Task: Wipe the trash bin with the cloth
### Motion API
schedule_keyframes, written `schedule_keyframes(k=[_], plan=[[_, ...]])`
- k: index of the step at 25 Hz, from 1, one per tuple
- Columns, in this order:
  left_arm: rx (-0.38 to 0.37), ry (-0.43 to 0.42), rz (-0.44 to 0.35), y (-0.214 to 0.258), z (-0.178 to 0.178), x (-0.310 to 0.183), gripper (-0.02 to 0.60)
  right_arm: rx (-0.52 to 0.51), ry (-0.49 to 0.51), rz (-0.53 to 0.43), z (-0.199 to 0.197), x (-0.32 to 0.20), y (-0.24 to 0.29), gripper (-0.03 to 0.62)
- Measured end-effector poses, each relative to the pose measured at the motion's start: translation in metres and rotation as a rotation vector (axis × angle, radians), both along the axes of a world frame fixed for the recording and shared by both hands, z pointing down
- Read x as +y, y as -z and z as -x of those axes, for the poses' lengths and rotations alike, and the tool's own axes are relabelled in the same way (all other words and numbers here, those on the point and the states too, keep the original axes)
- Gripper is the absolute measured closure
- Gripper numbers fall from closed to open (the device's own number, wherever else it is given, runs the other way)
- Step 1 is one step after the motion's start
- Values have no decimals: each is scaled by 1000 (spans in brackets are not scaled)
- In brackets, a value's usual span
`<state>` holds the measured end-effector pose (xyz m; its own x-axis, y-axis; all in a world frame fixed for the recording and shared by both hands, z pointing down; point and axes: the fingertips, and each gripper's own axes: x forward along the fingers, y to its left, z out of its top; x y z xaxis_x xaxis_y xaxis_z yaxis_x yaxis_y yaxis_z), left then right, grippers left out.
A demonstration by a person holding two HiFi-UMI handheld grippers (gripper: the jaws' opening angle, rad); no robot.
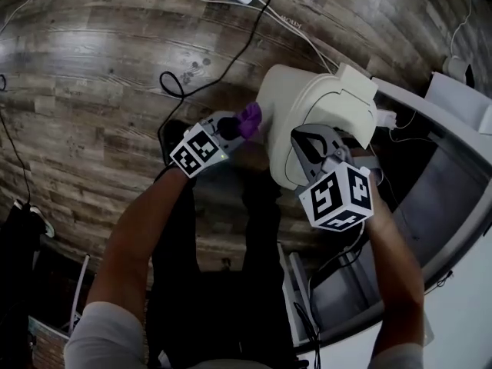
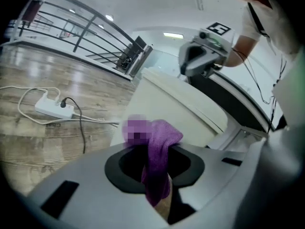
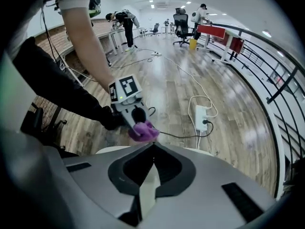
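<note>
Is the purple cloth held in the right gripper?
No, the left gripper is clamped on the cloth, while the right gripper has its jaws closed together and empty.

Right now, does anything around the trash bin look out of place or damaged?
Nothing looks damaged or spilled. Only loose cables from a power strip trail over the floor close to the trash bin.

- Head view: dim throughout; trash bin [image 1: 307, 106] the brightest surface; pale glare on the floor [image 1: 69, 56] far left of the trash bin; corners black, its boards bowed.
- Left gripper view: bright, even light; ceiling lamp [image 2: 173, 35] glowing above the trash bin; cloth [image 2: 159, 149] soft-focused; edges vignetted.
- Right gripper view: bright; floor sheen beyond the trash bin; railing [image 3: 267, 63] curved by lens distortion.
</note>
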<state>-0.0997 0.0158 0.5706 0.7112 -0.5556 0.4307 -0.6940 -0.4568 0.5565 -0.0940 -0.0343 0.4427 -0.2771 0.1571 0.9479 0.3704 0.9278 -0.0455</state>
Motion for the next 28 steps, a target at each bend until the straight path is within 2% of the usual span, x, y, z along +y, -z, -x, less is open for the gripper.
schedule_keyframes(k=[2,5,10,15,22,28], plan=[[-11,43,-8,-6,16,-26,494,22,21,1,-2,4,-8,586],[-27,60,-37,-12,30,-64,494,20,4,43,-2,6,-10,586],[-33,31,-50,-25,31,-115,494,-12,6,107,1,4,-6,586],[-17,-39,-44,-35,9,-147,494,-76,23,137,1,3,-3,586],[-26,-134,-47,-51,4,-156,495,-175,0,157,1,2,-1,586],[-5,-171,-54,-46,1,-149,495,-201,-4,162,-2,3,-1,586]])
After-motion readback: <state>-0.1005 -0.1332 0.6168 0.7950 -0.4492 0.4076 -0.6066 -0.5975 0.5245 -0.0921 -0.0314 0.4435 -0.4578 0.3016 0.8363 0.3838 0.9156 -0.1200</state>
